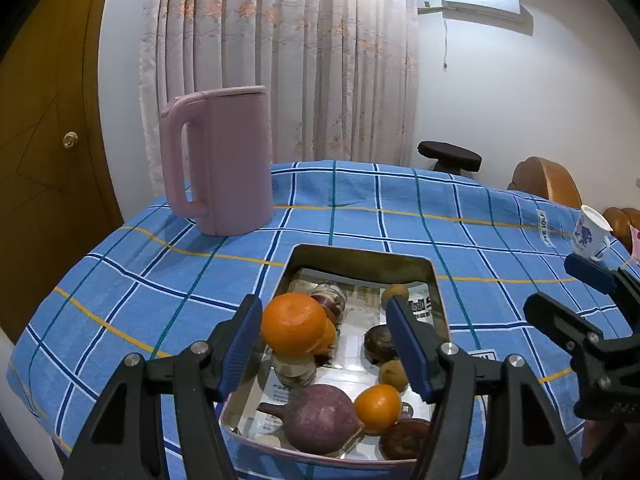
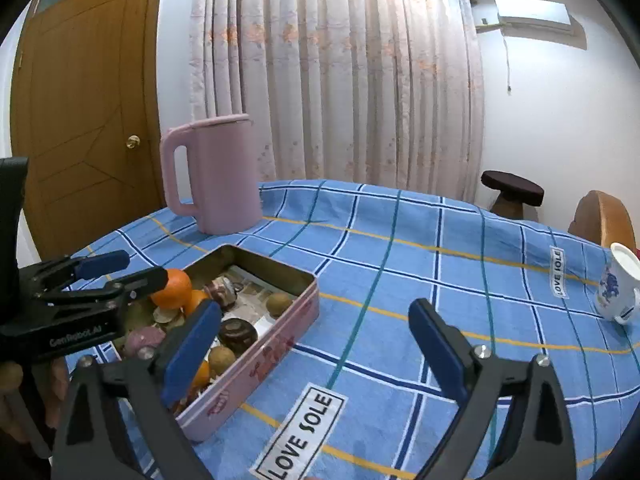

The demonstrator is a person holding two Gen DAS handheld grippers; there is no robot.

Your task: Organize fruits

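A rectangular metal tin [image 1: 360,252], pink on the outside [image 2: 260,364], lies on the blue checked tablecloth and holds several fruits. A large orange [image 1: 294,328] rests on top of others at the tin's left side. Nearer the front lie a small orange [image 1: 378,406], a purple bulb-shaped fruit [image 1: 320,416], brown round fruits [image 1: 394,376] and a dark round one [image 1: 378,344]. My left gripper [image 1: 322,320] hovers open over the tin, and the large orange sits by its left finger without being gripped. My right gripper [image 2: 314,312] is open and empty, right of the tin above the cloth.
A pink lidded kettle [image 1: 224,164] stands at the back left of the table. A white mug with blue flowers [image 2: 616,292] sits near the right edge. Behind the table are a dark stool [image 2: 512,192], a brown chair back [image 2: 604,216], curtains and a wooden door.
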